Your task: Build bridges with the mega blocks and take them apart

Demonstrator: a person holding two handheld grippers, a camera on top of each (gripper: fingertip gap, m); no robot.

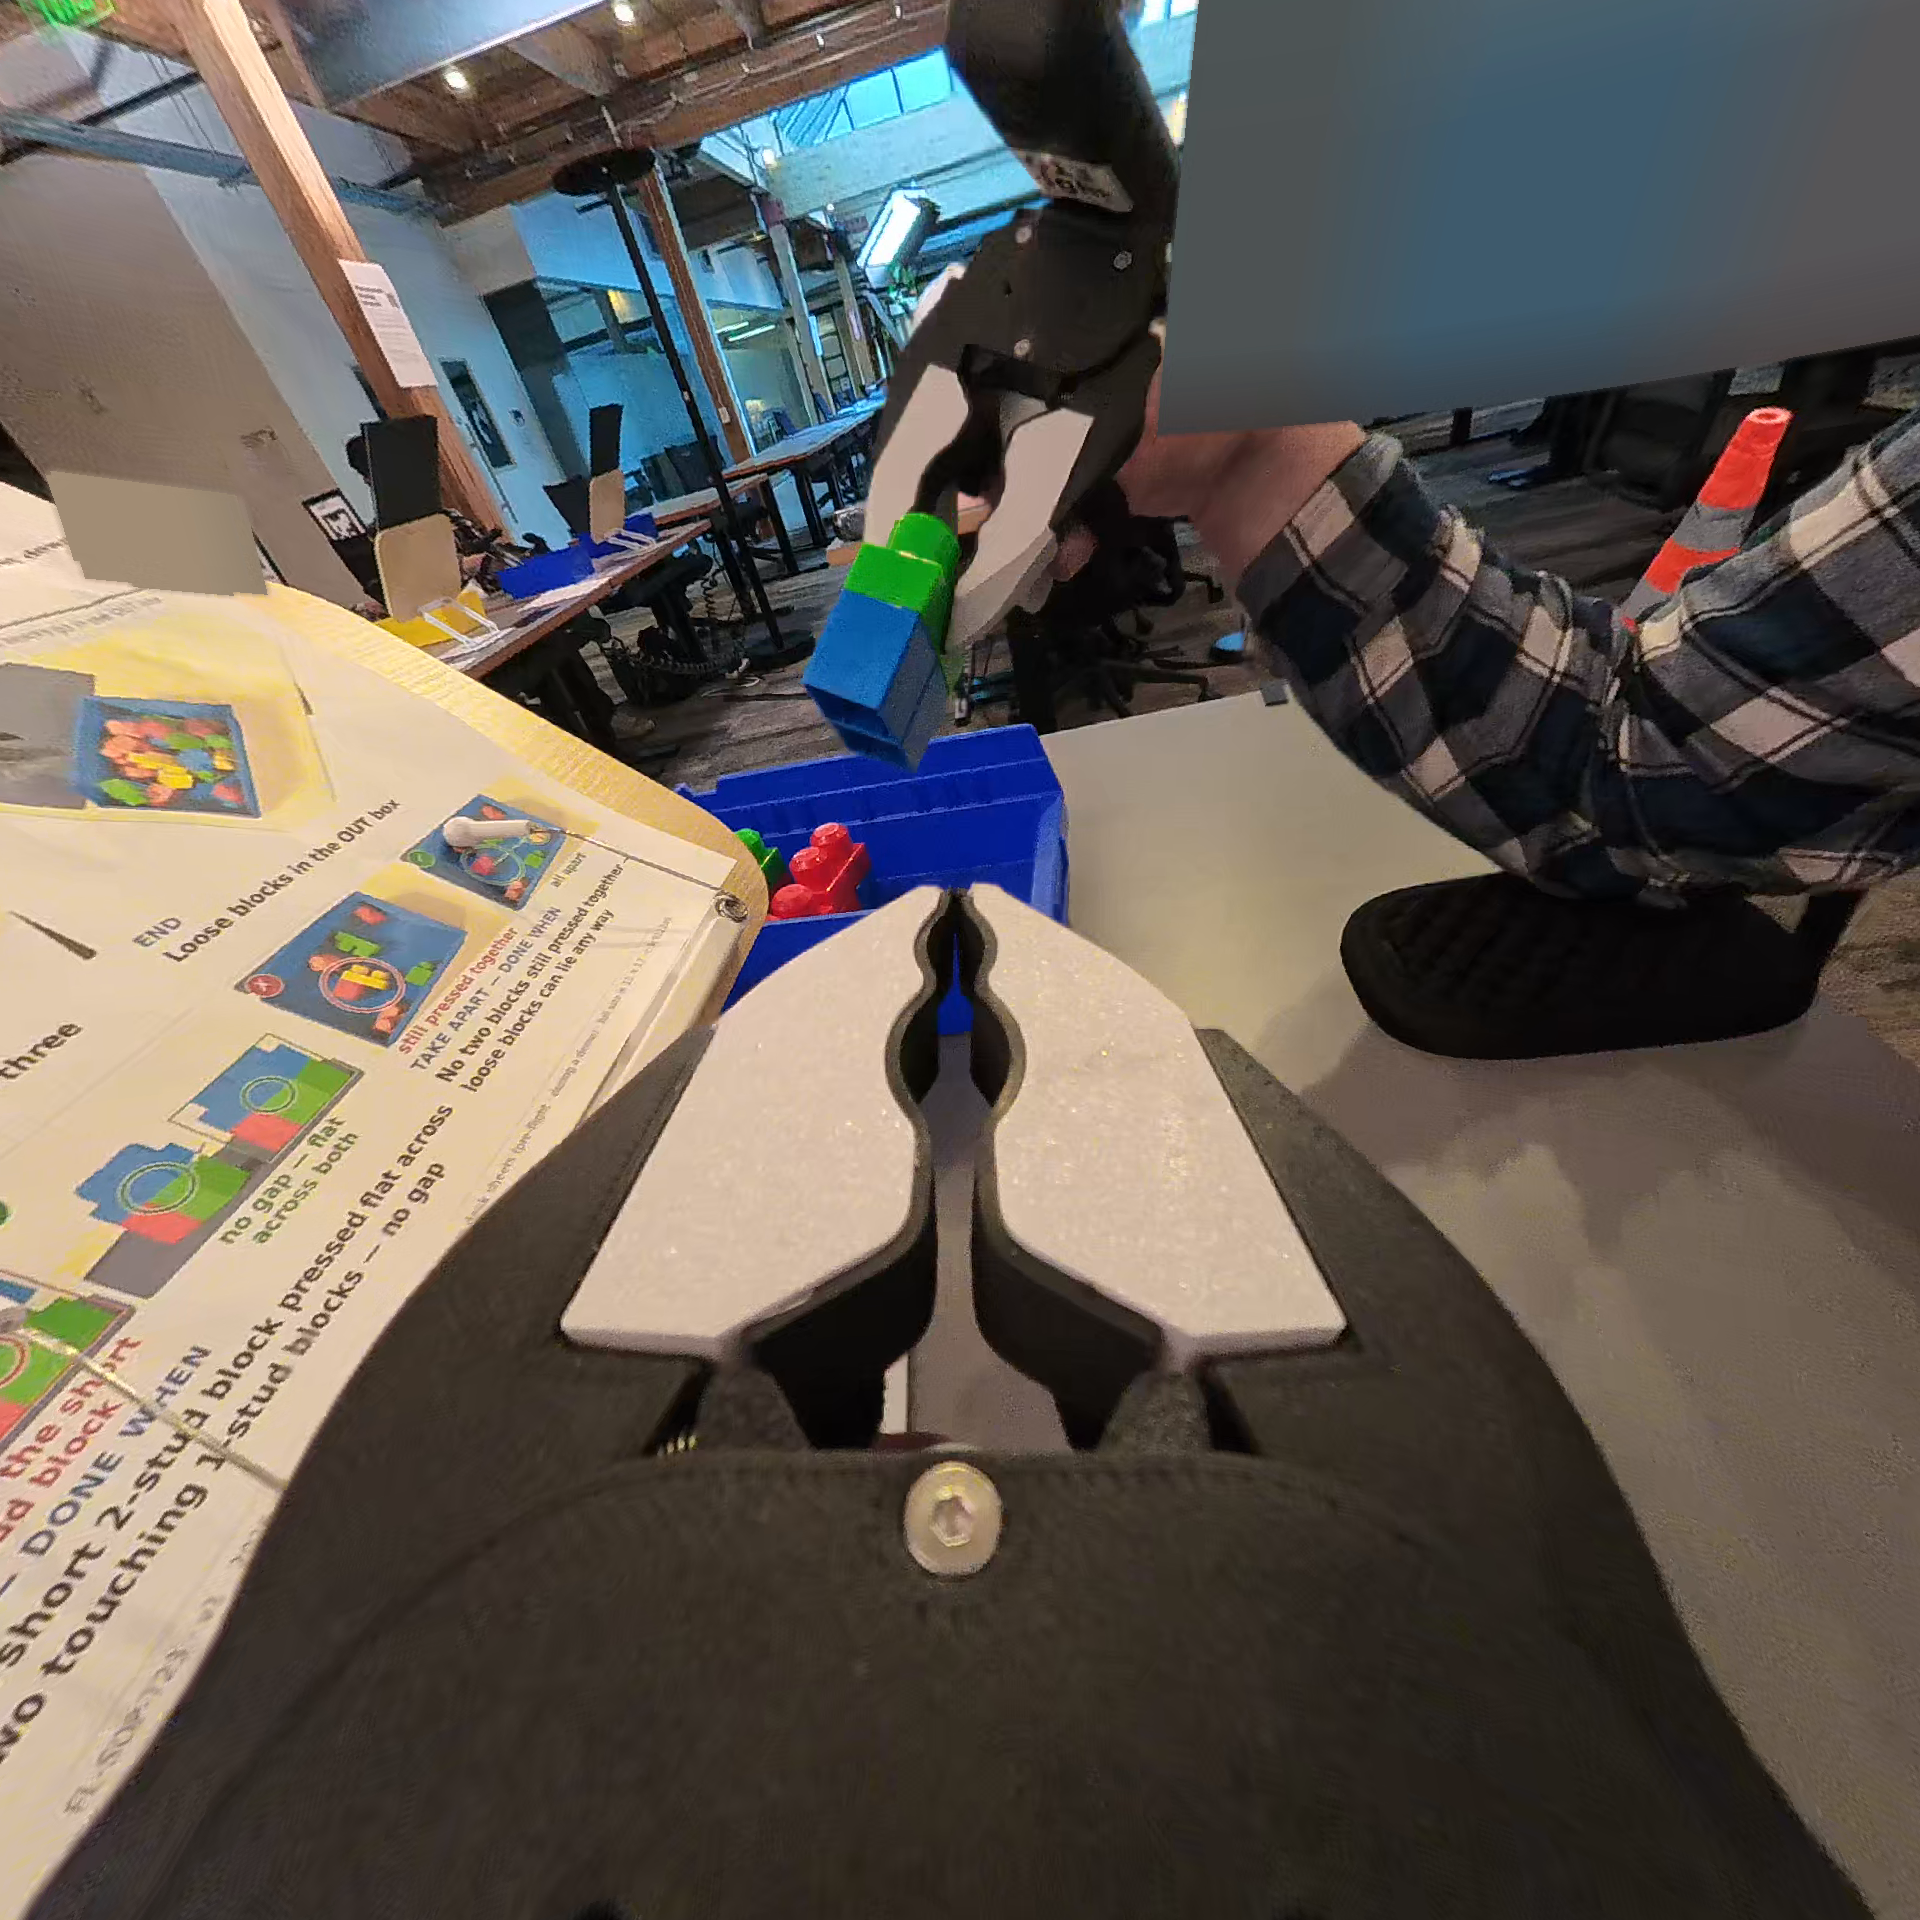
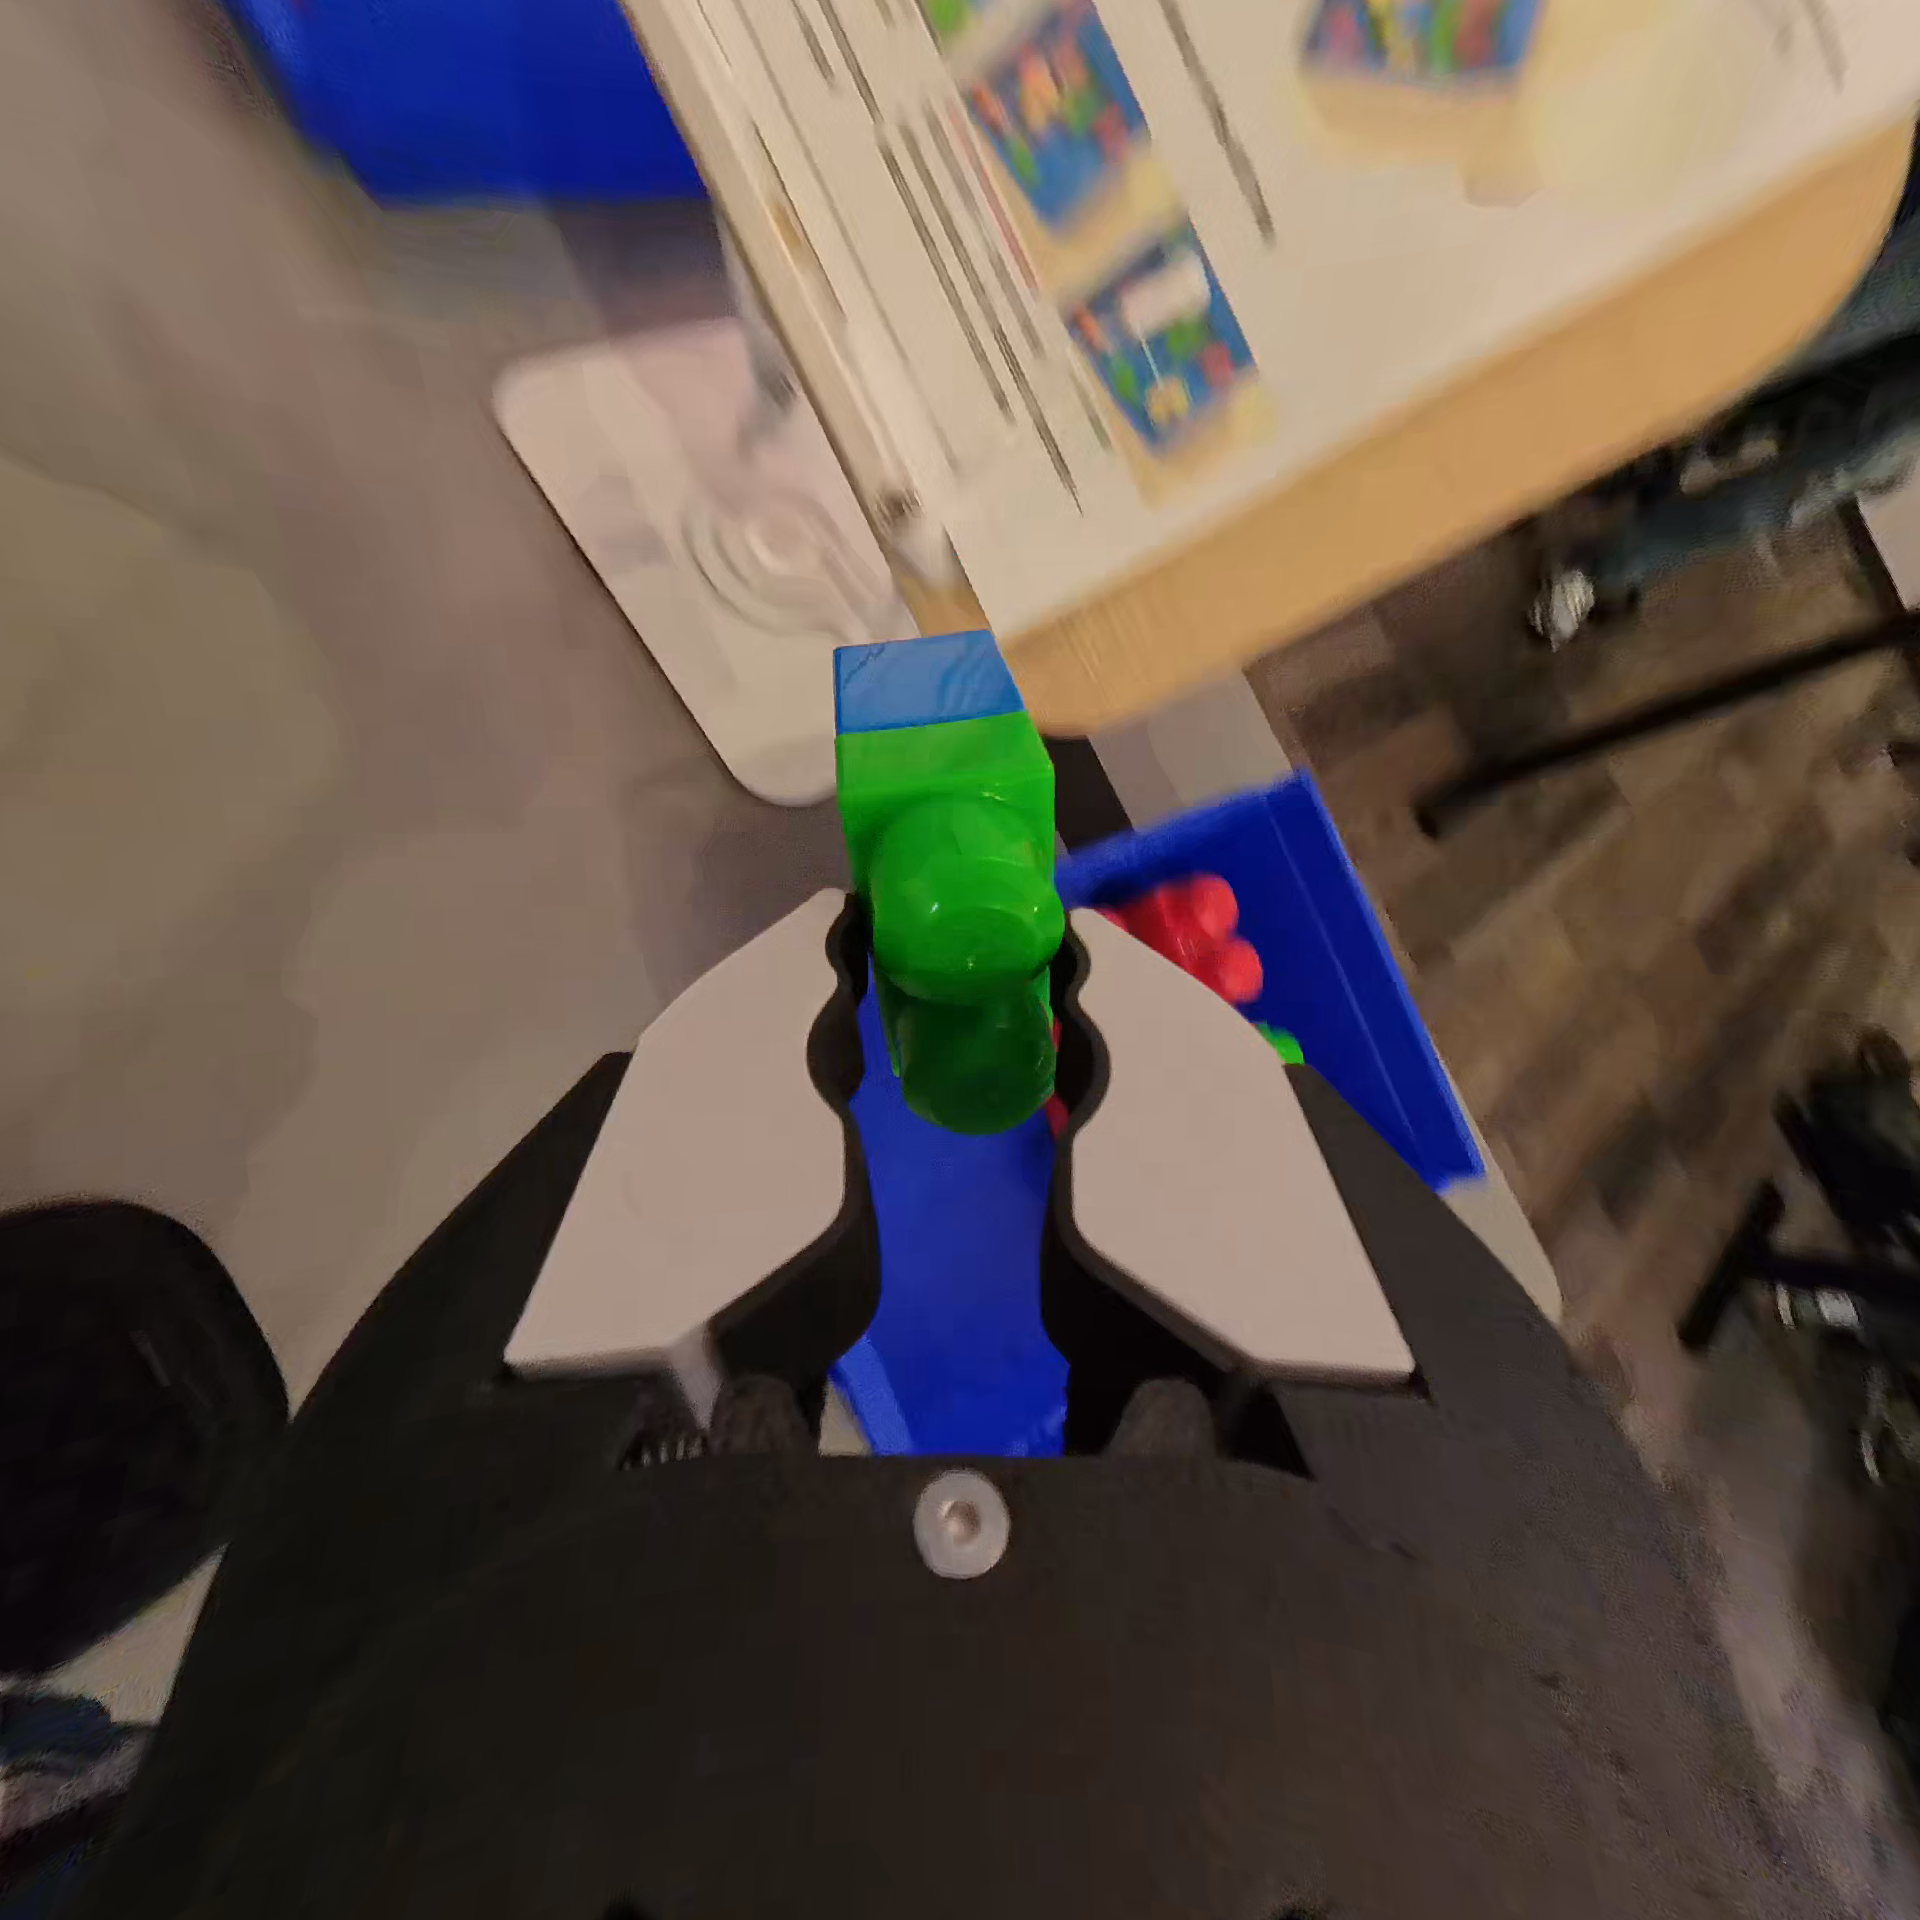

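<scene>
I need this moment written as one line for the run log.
phase: take apart | right tongs: grip green block joined to blue block, above blue bin | left tongs: shut, empty

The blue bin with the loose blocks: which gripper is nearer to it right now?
Left. The left gripper sits shut at the blue bin's near rim. The right gripper hangs well above it, holding a green block joined to a blue block.

We see open grey table [image 1: 1299, 831] right of the blue bin [image 1: 997, 821]; instruction board [image 1: 364, 935] overhangs the bin's left side.
</scene>
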